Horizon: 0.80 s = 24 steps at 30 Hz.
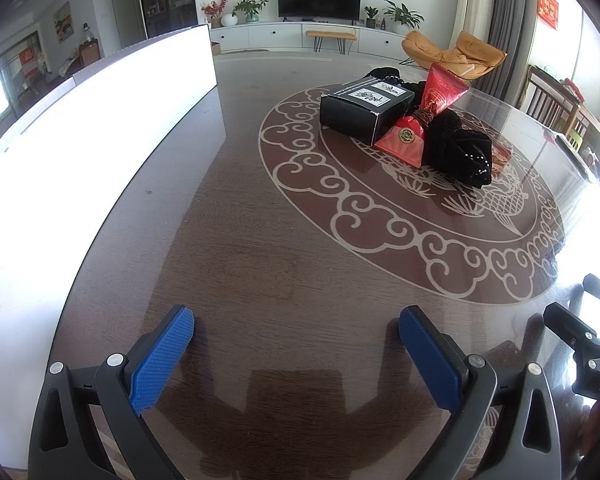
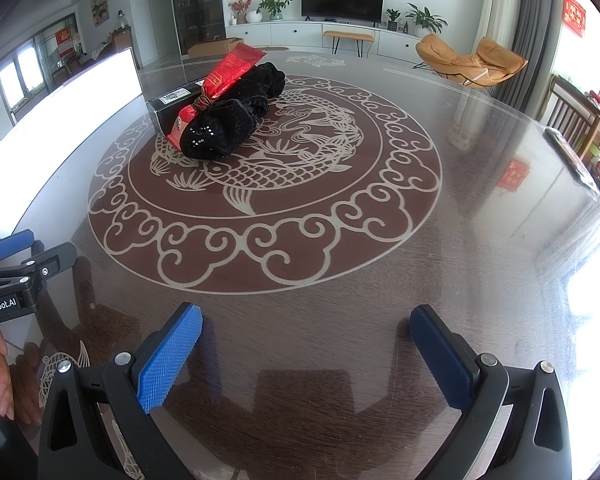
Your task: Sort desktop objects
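Note:
A black box (image 1: pixel 364 110) with white labels lies on the dark table (image 1: pixel 284 264). A red foil packet (image 1: pixel 424 116) leans across it, and a black velvet cloth (image 1: pixel 460 148) lies bunched against both. The same pile shows in the right wrist view: box (image 2: pixel 172 110), packet (image 2: pixel 224 76), cloth (image 2: pixel 232 128). My left gripper (image 1: pixel 296 340) is open and empty, low over the table well short of the pile. My right gripper (image 2: pixel 306 338) is open and empty, near the table's front. The left gripper also shows at the right wrist view's left edge (image 2: pixel 16 264).
A large white bin (image 1: pixel 80 152) stands along the table's left side, overexposed; it also shows in the right wrist view (image 2: pixel 68 100). The table carries a round fish-and-cloud pattern (image 2: pixel 268 184). Wooden chairs (image 2: pixel 576 120) stand at the far right. The right gripper's body (image 1: pixel 592 344) is at the left view's right edge.

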Motion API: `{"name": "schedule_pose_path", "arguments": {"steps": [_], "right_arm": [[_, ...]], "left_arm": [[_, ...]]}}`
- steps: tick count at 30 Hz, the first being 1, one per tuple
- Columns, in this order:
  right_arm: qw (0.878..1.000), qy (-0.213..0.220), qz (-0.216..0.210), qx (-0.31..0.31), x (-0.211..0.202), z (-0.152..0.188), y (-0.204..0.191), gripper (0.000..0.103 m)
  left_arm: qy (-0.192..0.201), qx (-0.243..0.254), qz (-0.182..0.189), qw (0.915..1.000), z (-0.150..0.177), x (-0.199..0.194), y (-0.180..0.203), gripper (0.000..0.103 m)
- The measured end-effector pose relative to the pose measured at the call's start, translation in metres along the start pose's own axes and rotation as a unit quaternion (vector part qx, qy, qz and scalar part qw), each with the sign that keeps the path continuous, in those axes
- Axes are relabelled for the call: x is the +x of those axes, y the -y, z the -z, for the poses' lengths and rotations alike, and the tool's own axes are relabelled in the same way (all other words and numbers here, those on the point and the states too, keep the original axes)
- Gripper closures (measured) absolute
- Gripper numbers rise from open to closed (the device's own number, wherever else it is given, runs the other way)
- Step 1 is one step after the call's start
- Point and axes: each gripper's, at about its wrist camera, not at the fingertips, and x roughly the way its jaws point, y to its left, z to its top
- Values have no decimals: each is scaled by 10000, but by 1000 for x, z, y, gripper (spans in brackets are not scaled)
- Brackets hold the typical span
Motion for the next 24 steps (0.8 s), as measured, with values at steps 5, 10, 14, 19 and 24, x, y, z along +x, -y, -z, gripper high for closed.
{"name": "schedule_pose_path", "arguments": {"steps": [5,10,14,19,24], "right_arm": [[10000,0,0,0,0,0,0,0],[10000,0,-1,0,0,0,0,0],[10000,0,-1,0,0,0,-1,0],[10000,0,-1,0,0,0,0,0],[9991,-116,-281,-280,10,-15,-5,0]], "left_arm": [[0,0,0,10000,0,0,0,0],[-9,18,26,10000,0,0,0,0],[-21,-149,-81,9999,0,0,-8,0],[-16,-177,-100,9998,0,0,-9,0],[-11,-181,-102,9998,0,0,-10,0]]}}
